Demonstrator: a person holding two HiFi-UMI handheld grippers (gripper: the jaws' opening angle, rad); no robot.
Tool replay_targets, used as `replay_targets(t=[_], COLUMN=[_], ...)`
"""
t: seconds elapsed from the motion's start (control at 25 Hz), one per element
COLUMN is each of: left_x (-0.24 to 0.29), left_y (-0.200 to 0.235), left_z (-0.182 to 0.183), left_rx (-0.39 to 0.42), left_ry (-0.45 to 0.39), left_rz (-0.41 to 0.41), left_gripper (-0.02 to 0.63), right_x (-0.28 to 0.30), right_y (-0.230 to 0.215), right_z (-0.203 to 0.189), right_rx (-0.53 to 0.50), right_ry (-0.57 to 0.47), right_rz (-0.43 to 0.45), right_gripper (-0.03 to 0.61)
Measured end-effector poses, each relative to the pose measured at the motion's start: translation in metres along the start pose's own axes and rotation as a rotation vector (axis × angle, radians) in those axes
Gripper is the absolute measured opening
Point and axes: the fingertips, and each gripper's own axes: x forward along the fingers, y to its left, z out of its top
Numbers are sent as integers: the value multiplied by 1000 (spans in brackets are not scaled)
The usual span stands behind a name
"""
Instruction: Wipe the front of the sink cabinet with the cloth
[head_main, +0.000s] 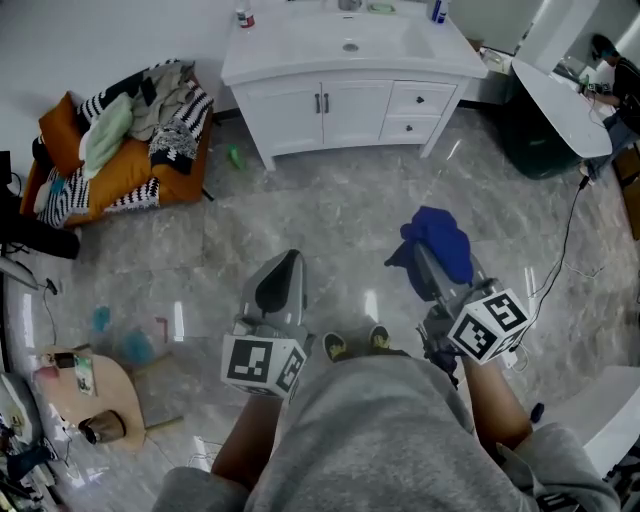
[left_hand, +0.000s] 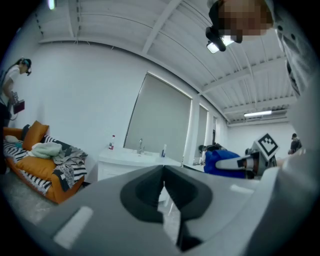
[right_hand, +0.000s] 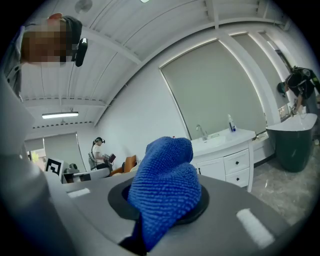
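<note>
The white sink cabinet (head_main: 345, 105) stands against the far wall, with two doors and two drawers on its front; it also shows as the cabinet (left_hand: 125, 165) and the cabinet (right_hand: 225, 160) in the gripper views. A blue cloth (head_main: 437, 243) (right_hand: 165, 187) bulges out of my right gripper (head_main: 425, 262), which is shut on it, well short of the cabinet. My left gripper (head_main: 280, 283) is shut with nothing in it, its jaws meeting in the left gripper view (left_hand: 164, 186). Both grippers are held over the marble floor in front of the person's legs.
An orange sofa (head_main: 110, 160) piled with clothes sits left of the cabinet. A green object (head_main: 235, 156) lies on the floor near the cabinet's left leg. A dark bin (head_main: 535, 135) and white counter (head_main: 560, 105) stand at right. A cable (head_main: 570, 230) trails across the floor.
</note>
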Motion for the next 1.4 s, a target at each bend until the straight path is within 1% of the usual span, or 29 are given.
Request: replay_targets(t=[0.16, 0.44, 0.6, 0.76, 0.84, 0.96, 1.2, 1.4], left_x=[-15, -21, -16, -10, -7, -1, 28, 74], left_y=[26, 47, 57, 63, 64, 66, 74, 82], left_z=[1, -2, -5, -12, -14, -15, -15, -8], left_rx=[4, 29, 42, 66, 69, 62, 57, 102], left_ry=[7, 13, 44, 95, 96, 94, 95, 100], left_rz=[54, 79, 102, 144, 153, 145, 135, 125], left_gripper=[11, 11, 11, 11, 11, 11, 11, 11], right_x=[7, 15, 22, 27, 30, 40, 67, 103], right_y=[10, 21, 26, 32, 32, 31, 13, -19], right_z=[6, 4, 5, 7, 7, 9, 14, 28], right_rx=[-36, -56, -78, -111, -119, -129, -113, -108], right_ry=[-31, -37, -39, -50, -59, -66, -70, -75], right_rz=[-28, -45, -55, -41, -28, -17, -5, -17], right_gripper=[64, 64, 64, 64, 64, 64, 64, 64])
